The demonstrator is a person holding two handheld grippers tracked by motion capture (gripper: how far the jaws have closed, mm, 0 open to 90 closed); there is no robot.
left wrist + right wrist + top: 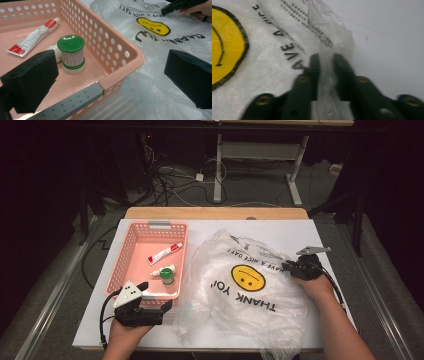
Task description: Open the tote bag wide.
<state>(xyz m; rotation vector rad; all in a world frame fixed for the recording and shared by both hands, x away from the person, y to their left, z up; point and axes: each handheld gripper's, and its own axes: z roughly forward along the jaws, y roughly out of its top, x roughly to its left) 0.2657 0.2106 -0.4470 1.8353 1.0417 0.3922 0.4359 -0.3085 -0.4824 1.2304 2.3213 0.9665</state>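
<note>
Black jaws of the right gripper were clenched on a thin fold at the edge of the limp, slippery bag lying on the desk beside the basket, while the left gripper stood released.

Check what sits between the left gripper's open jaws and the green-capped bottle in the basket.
In the left gripper view, the pink basket's near rim with its grey handle, then bare basket floor up to the green-capped bottle. The left gripper touches nothing.
</note>
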